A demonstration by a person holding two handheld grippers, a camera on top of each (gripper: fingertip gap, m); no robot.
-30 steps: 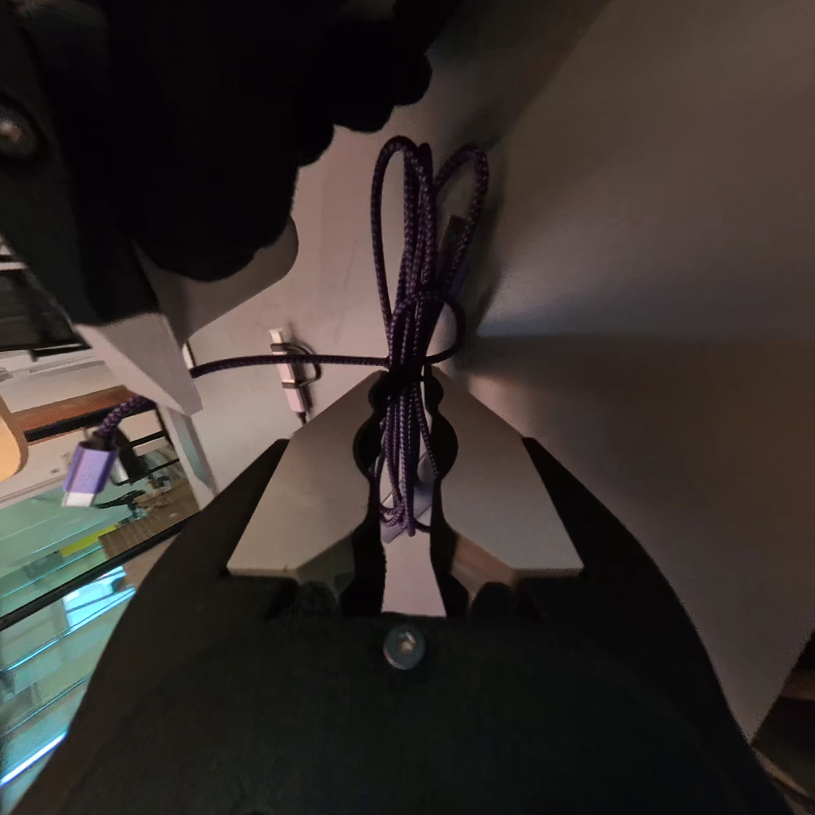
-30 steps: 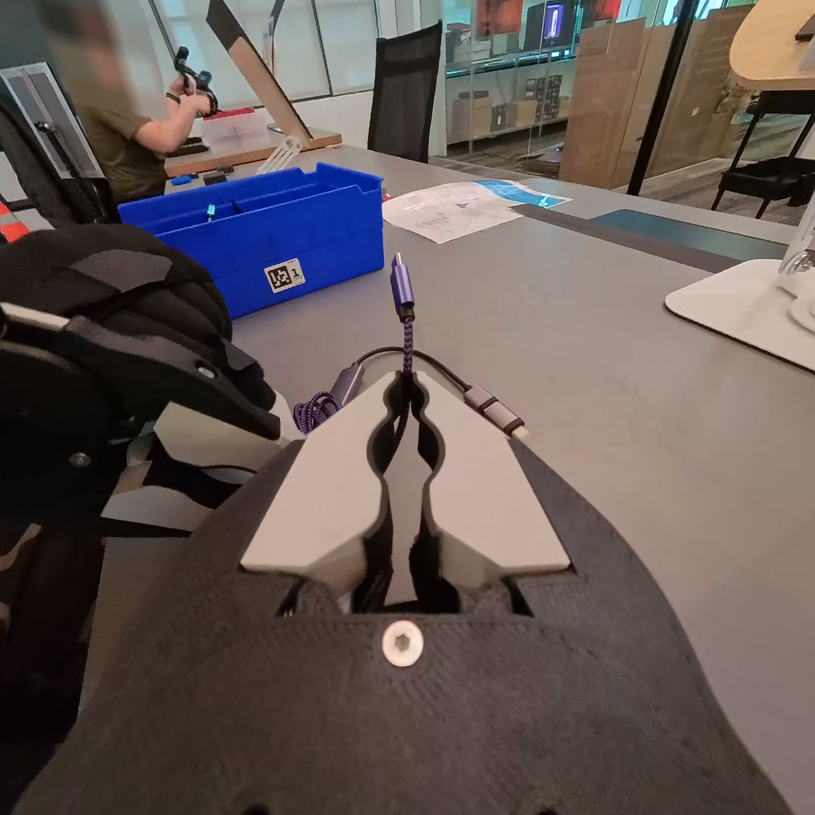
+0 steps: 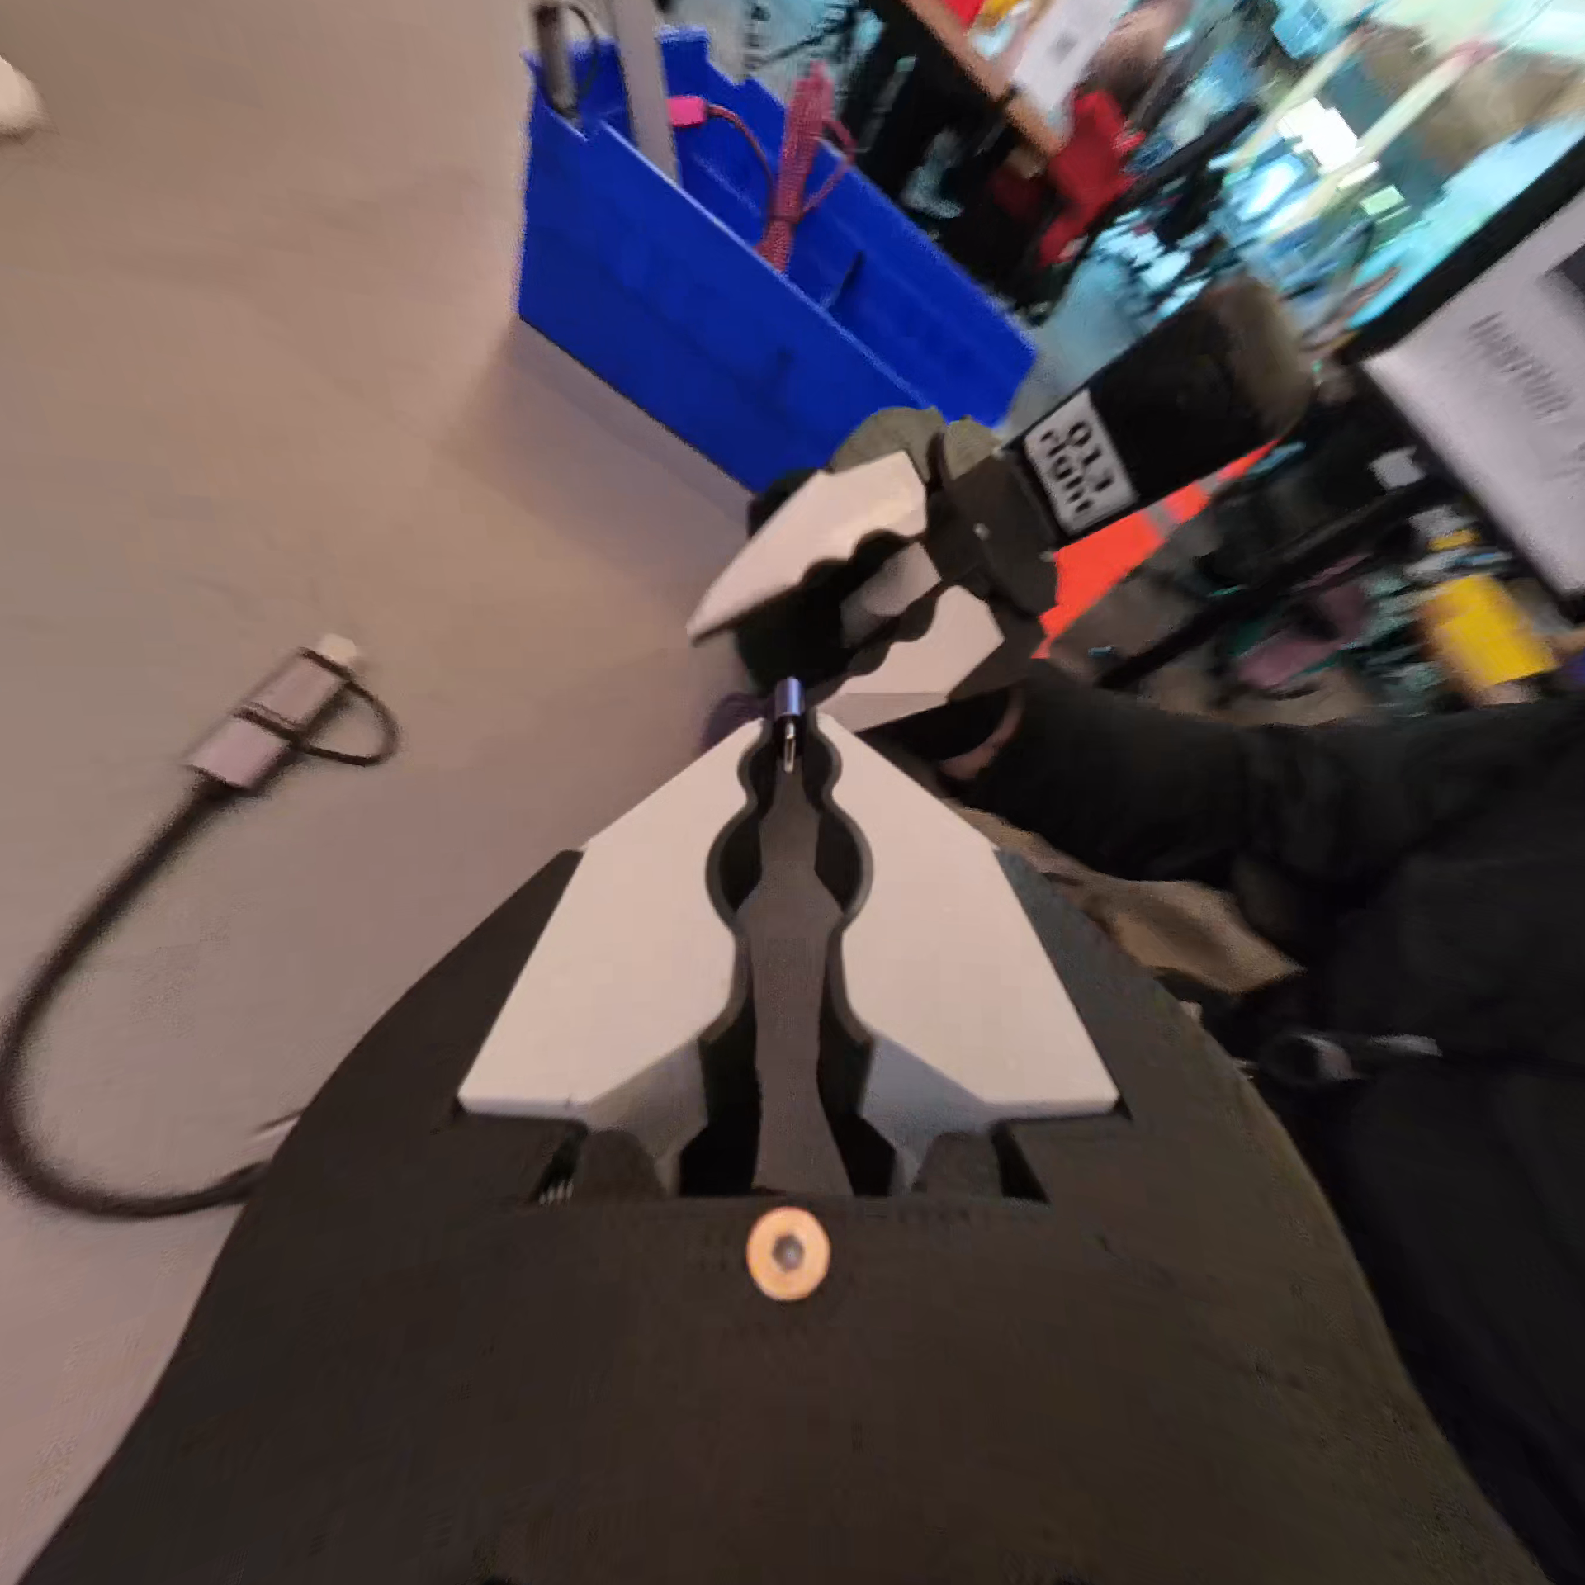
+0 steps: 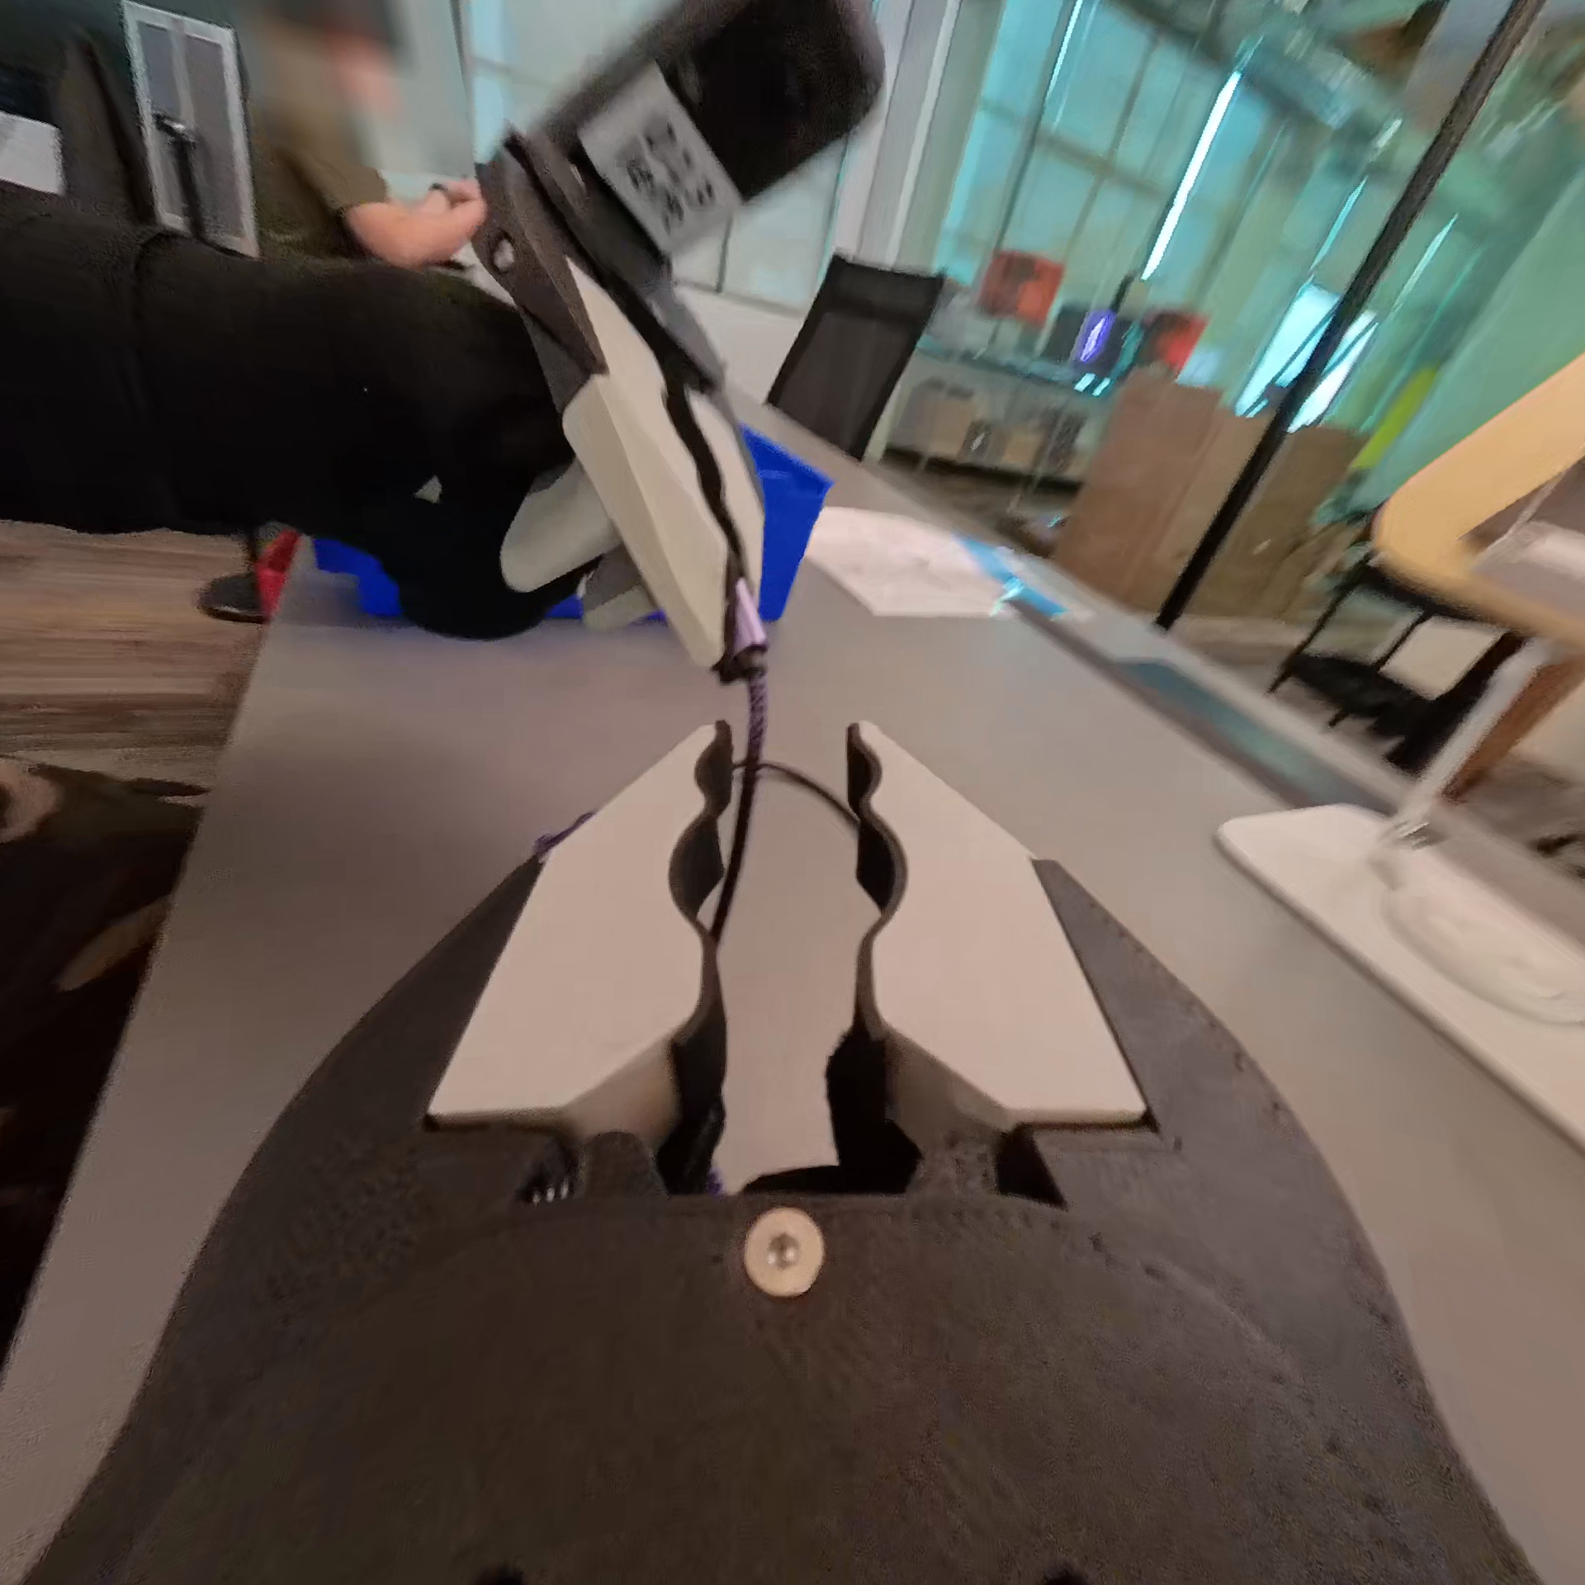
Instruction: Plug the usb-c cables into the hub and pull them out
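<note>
My left gripper [image 3: 789, 729] is shut on the purple USB-C plug [image 3: 787, 699], which pokes out past its tips. In the right wrist view the left gripper [image 4: 729, 660] comes down from above with the plug [image 4: 748, 630] at its tip. The purple braided cable [image 4: 744, 798] hangs from the plug through the gap of my right gripper [image 4: 785, 738], which is open. The cable passes close to the right gripper's left finger. The grey hub [image 3: 257, 729] with its black lead [image 3: 103, 926] lies on the table, to the left of and apart from both grippers.
A blue bin [image 3: 729, 283] holding a red braided cable [image 3: 798, 171] stands at the back of the grey table [image 4: 1029, 729]. A white stand base [image 4: 1372, 900] is at the right, papers [image 4: 909, 557] farther back. A person [image 4: 343, 197] sits at back left. Both grippers' tips are close together, under 4 cm apart. From either gripper's tips it is about 15 centimetres to the grey hub [image 3: 257, 729].
My left gripper let go of the coiled cable bundle, swung round and closed on the plug. My right gripper opened and let go of the cable below the plug.
</note>
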